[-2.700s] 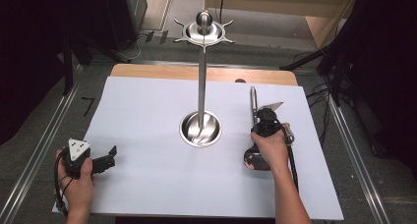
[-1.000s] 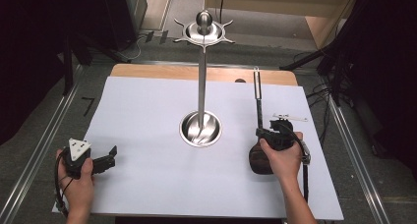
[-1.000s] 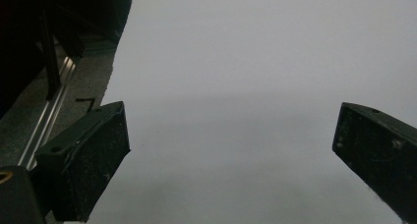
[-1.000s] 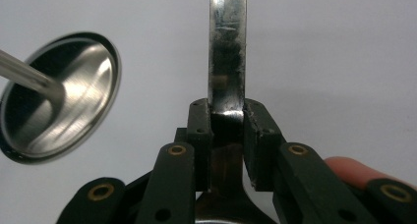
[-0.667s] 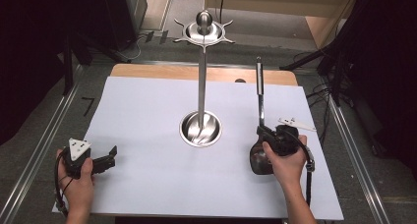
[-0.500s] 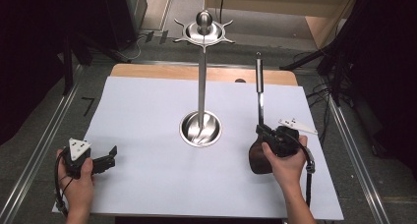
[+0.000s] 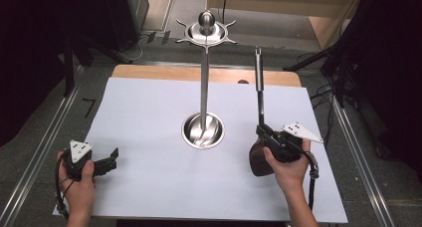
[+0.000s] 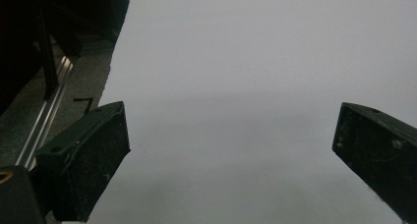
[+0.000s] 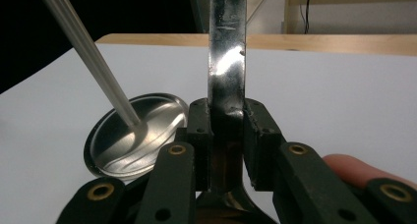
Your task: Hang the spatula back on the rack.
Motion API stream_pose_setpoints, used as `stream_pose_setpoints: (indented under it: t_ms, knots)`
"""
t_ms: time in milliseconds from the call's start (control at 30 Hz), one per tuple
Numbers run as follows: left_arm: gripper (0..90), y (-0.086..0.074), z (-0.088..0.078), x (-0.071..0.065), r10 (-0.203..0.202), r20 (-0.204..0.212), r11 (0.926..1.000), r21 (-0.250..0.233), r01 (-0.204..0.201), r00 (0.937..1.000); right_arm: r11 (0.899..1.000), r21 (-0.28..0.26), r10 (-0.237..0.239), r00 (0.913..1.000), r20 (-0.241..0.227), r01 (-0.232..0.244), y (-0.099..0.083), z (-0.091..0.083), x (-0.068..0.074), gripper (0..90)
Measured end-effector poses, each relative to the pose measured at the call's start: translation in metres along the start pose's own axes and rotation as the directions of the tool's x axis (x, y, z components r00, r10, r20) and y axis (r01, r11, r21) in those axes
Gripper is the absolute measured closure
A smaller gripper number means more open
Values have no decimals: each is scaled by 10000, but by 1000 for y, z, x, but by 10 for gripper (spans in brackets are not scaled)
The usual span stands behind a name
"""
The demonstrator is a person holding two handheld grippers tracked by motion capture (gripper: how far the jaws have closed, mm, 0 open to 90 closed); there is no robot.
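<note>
A steel utensil stand has a round dish base (image 7: 203,131), a thin pole (image 7: 204,82) and a hooked crown (image 7: 206,30). My right gripper (image 7: 262,131) is shut on the metal handle (image 7: 259,82) of a long utensil, whose dark brown head (image 7: 258,160) hangs by the hand. The handle points up and away, right of the stand. In the right gripper view the pads (image 9: 255,130) clamp the handle (image 9: 226,52), with the stand base (image 9: 137,135) at left. My left gripper (image 7: 112,160) rests at the front left, open and with nothing between its fingers (image 8: 88,155).
A white mat (image 7: 149,107) covers the wooden table, whose far edge (image 7: 164,72) shows bare. Metal rails (image 7: 45,142) run along both sides. Dark equipment and cables lie on the floor beyond.
My right hand has drawn back toward the near edge and slightly right, and the utensil's handle has swung up more steeply. The left gripper has stayed put.
</note>
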State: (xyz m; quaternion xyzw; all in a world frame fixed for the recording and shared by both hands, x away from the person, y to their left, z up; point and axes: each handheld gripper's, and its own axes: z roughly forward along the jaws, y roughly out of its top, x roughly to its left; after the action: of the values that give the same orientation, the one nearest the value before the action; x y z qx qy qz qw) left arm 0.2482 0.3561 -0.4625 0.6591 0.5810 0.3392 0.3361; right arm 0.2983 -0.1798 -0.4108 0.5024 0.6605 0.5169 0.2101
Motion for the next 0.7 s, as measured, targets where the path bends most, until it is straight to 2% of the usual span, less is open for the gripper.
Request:
stream_pose_setpoints:
  t_ms: [267,700]
  knots:
    - [13,0,0,0,0,4,10000,-6,0,10000,9971,-489,-604,9972,-429,583,3,-7,10,770]
    - [13,0,0,0,-2,4,10000,-12,2,10000,9901,-1024,-1053,9906,-871,962,6,-15,23,770]
